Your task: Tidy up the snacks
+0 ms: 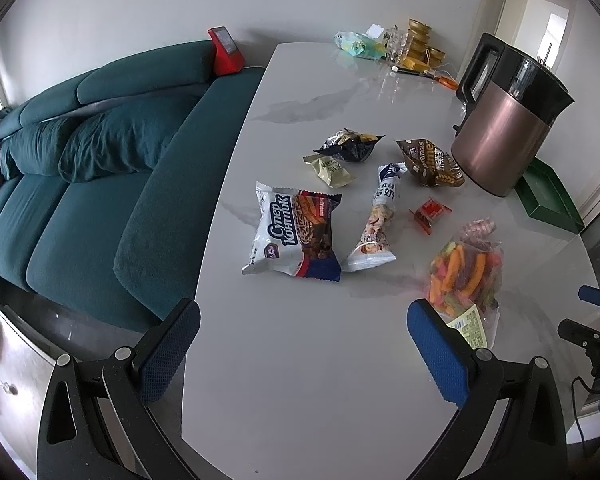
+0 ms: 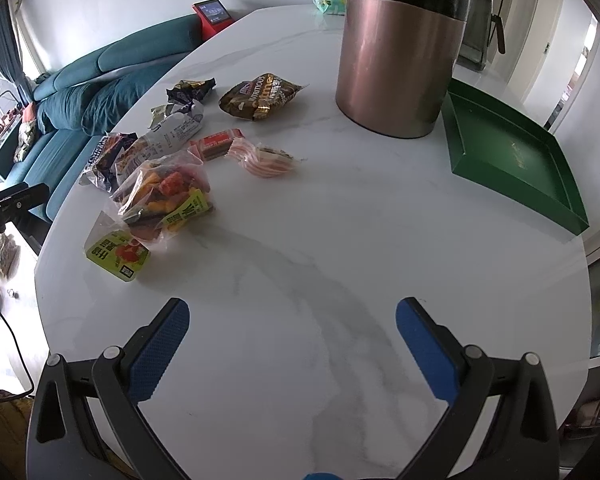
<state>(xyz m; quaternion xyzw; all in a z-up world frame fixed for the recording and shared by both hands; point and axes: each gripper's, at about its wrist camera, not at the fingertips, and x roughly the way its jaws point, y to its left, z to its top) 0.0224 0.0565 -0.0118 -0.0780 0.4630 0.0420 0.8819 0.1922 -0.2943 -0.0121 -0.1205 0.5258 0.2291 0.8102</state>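
Crinkled-foil snacks: seven or so packets scattered mid-table on the white marble table (image 1: 300, 380), among them a Супер Контик biscuit pack (image 1: 296, 236), a clear bag of coloured jelly sticks (image 1: 466, 276) and a brown oatmeal packet (image 2: 260, 96).
Green tray (image 2: 512, 152): right of the snacks, beside the copper-coloured kettle (image 2: 400, 52).
Left gripper (image 1: 304, 350): fingers wide apart, nothing held, above bare tabletop.
Right gripper (image 2: 292, 346): likewise spread, nothing between the fingers.
Teal sofa (image 1: 100, 168): just beyond the table's left edge.

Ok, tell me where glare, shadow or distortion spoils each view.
Left wrist view: fisheye bends the teal sofa; the white marble table mirrors the clutter at its far end. Right wrist view: a soft shadow streaks the table; the copper kettle shows sheen, its top cropped.
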